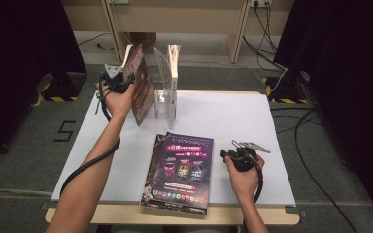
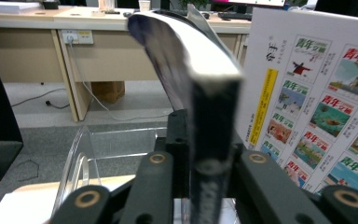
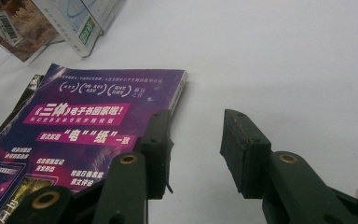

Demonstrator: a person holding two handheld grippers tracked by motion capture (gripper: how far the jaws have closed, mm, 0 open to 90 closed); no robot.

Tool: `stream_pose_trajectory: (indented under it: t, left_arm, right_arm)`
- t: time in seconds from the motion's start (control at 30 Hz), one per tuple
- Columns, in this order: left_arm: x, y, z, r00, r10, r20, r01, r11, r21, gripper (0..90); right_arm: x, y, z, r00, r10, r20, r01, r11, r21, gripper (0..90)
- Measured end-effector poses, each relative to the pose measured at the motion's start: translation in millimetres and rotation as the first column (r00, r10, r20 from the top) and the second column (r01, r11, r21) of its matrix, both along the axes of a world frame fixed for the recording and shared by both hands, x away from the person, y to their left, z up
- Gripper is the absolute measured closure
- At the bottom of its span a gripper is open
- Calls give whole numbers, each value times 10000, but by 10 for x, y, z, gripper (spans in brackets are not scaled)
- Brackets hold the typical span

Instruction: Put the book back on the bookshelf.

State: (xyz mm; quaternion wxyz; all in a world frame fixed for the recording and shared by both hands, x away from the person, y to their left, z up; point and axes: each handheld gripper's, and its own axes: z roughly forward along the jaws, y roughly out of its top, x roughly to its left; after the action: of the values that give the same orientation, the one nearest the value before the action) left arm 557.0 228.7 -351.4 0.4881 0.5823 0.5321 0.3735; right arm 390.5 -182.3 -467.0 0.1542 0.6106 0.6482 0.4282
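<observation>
Step in hand: a magazine [image 1: 141, 85] is being stood into the clear acrylic rack [image 1: 161, 104] at the far side of the table [image 1: 233, 121]; judged close to release.
Stack nearest the person: a pile of magazines [image 1: 180, 170] lies flat on the near side of the rack, at the table's front edge, a purple cover on top.
Right claw [image 1: 225, 154]: held level just right of that pile, well short of the rack; its jaws are parted with nothing between them, pads [image 3: 242, 149] over bare table.
Left claw [image 1: 126, 80]: at the rack's left side; the magazine's spine [image 2: 212, 154] sits between its jaws, though whether the pads press on it cannot be told.
Magazine in the rack: upright but leaning left, its base beside the rack's divider.
White-covered magazine [image 2: 317, 102]: already standing in the rack's right slot.
Advice: the spine is best kept supported until the base is seated against the divider; the opening is best done slowly, since the limp pages could flop outward.
</observation>
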Motion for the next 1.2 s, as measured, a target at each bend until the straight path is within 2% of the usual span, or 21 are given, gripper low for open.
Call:
stream_pose_trajectory:
  t: [0.27, 0.33, 0.7, 0.8, 1.0, 1.2]
  left_arm:
    - [-32, 64, -34, 9999, 70, -127, -72, 9998, -180, 696]
    - [-48, 79, -40, 9998, 79, -167, -81, 9999, -115, 674]
    - [-141, 147, -36, 9992, -100, -377, 73, 9976, -690, 558]
    - [-176, 145, -33, 9983, -351, -471, 305, 9949, -958, 525]
    - [-262, 180, -32, 9981, -248, -559, 194, 9953, -949, 487]
    - [-337, 234, -45, 9973, -353, -639, 291, 9950, -957, 473]
  right_arm:
    - [1, 3, -1, 10000, 39, 44, -38, 10000, -35, 628]
    - [-3, 9, 0, 10000, 54, 25, -54, 10000, -32, 628]
    - [-12, 27, 9, 10000, 44, 70, -44, 10000, -59, 627]
    - [-13, 29, 13, 10000, 55, 77, -54, 9999, -89, 626]
    - [-19, 55, 29, 9999, 115, 97, -115, 9999, -31, 626]
    - [-21, 69, 37, 9998, 149, 108, -149, 9999, -67, 625]
